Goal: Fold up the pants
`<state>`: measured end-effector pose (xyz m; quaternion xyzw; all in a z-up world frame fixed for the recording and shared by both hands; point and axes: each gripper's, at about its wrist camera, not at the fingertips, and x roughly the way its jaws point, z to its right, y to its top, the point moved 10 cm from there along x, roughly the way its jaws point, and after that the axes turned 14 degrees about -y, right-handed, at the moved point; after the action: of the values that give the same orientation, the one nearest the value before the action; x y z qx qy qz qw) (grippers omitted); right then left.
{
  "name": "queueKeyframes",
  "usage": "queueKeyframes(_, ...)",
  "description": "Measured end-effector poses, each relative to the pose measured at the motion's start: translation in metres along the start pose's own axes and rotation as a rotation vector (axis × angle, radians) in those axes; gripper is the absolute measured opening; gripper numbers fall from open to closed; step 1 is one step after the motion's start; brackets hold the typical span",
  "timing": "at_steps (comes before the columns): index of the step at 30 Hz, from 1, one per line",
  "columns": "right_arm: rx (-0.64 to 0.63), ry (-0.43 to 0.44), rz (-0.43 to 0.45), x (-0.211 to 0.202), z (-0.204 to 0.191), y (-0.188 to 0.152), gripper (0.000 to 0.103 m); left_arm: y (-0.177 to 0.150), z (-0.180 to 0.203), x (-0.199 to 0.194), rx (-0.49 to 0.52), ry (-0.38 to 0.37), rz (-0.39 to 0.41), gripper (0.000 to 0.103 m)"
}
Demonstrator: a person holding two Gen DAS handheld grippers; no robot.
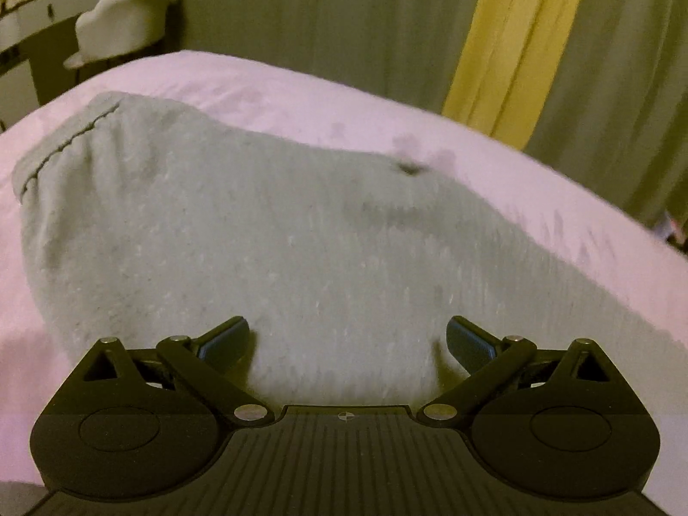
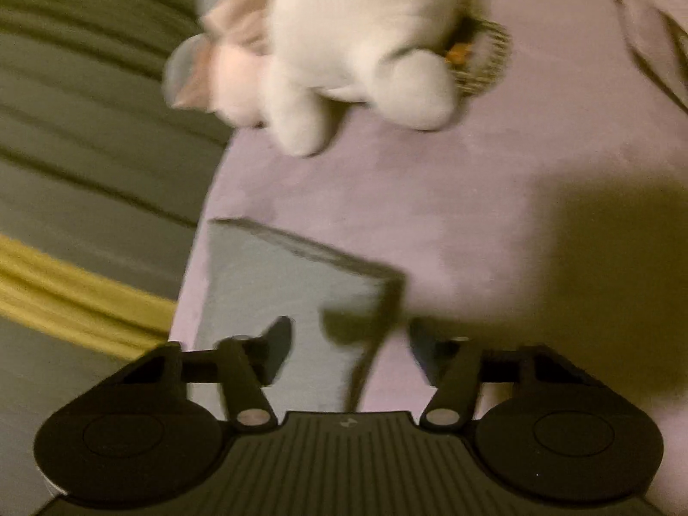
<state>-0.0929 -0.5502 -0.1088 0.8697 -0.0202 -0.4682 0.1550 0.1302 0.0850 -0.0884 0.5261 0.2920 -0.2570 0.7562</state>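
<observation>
1. On the pink bed (image 1: 301, 81) lie the grey pants (image 1: 258, 236), spread flat.
2. Left gripper (image 1: 347, 342) hovers over them, jaws spread, empty.
3. Right gripper (image 2: 349, 350), jaws apart, straddles a pant-leg hem (image 2: 301, 253), seemingly to pinch it and fold.

A bedroom in a home, seen across a bed

A bed (image 1: 301, 86) with a pale pink sheet fills both views, and a white plush toy (image 2: 357, 43) lies on it at the top of the right wrist frame. Grey curtains (image 1: 322, 13) with a yellow panel (image 1: 511, 43) hang behind the bed, upper right in the left wrist frame. In the upper left corner stands a white dressing table (image 1: 26, 26) with a pale scallop-backed chair (image 1: 129, 21) drawn up to it
</observation>
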Motion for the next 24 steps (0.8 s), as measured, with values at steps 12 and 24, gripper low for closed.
queueKeyframes(12,-0.057,0.048,-0.005,0.014,-0.016,-0.001,0.048,-0.017,0.011,0.007,0.100,0.073,-0.050,0.102)
queueKeyframes(24,-0.099,0.035,-0.017,0.026,-0.026,0.000,0.028,-0.025,0.015,0.017,0.129,0.088,-0.092,0.102)
